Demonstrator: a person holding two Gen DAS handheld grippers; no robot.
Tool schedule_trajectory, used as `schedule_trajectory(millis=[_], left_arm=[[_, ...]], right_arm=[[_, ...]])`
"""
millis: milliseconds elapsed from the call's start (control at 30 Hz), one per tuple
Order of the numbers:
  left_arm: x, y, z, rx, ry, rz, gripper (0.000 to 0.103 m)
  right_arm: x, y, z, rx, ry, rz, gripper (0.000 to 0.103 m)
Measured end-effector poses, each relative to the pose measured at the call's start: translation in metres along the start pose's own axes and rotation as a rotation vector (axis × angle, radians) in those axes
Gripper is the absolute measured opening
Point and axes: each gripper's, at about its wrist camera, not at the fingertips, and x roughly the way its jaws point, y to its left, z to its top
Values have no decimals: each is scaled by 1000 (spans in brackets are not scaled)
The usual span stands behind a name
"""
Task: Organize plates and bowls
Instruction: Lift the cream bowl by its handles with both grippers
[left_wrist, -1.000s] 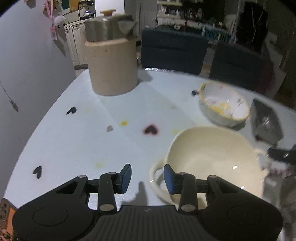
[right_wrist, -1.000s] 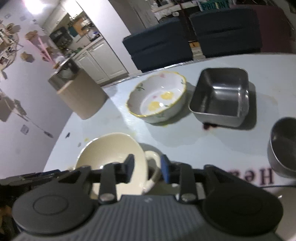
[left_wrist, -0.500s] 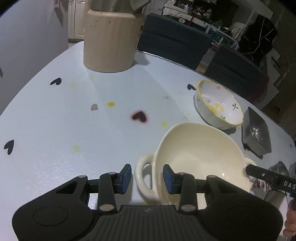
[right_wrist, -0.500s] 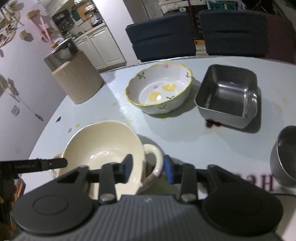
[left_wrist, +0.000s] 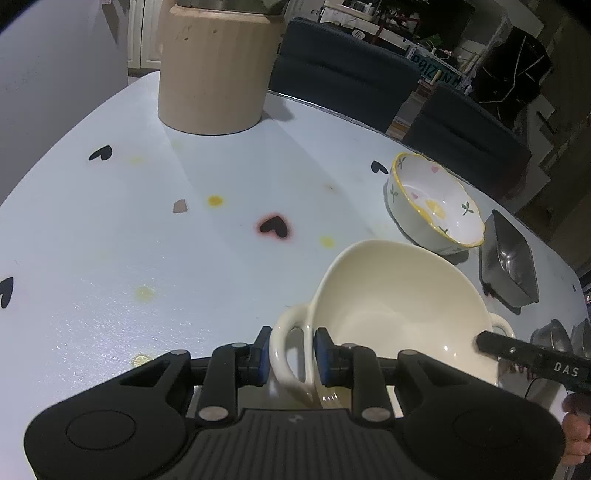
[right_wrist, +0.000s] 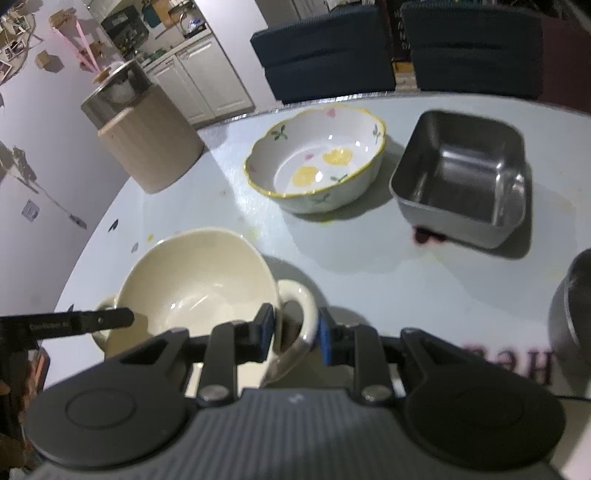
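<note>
A cream two-handled bowl (left_wrist: 399, 310) sits near the table's front and also shows in the right wrist view (right_wrist: 195, 284). My left gripper (left_wrist: 291, 354) is shut on the bowl's left handle (left_wrist: 284, 350). My right gripper (right_wrist: 295, 332) is shut on its right handle (right_wrist: 301, 310). A white floral bowl (right_wrist: 317, 173) with a yellow rim stands behind it. It also shows in the left wrist view (left_wrist: 436, 206). A square steel dish (right_wrist: 461, 181) is to the floral bowl's right.
A beige ribbed canister (left_wrist: 218, 70) with a steel lid stands at the back left of the pale table (left_wrist: 147, 236). A round steel bowl (right_wrist: 572, 306) is at the right edge. Two dark chairs (right_wrist: 325, 48) stand behind the table.
Both grippers moved in around the cream bowl's two handles and closed on them. The bowl now looks slightly lifted and tilted.
</note>
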Motion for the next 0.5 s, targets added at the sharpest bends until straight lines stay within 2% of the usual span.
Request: schedule_trajectory(millis=[333, 500], left_arm=[[3, 8, 2, 11, 18, -59, 24], [6, 10, 2, 5, 24, -69, 24]], right_arm=[[7, -12, 8, 16, 88, 74, 28], [6, -10, 9, 13, 101, 69, 28]])
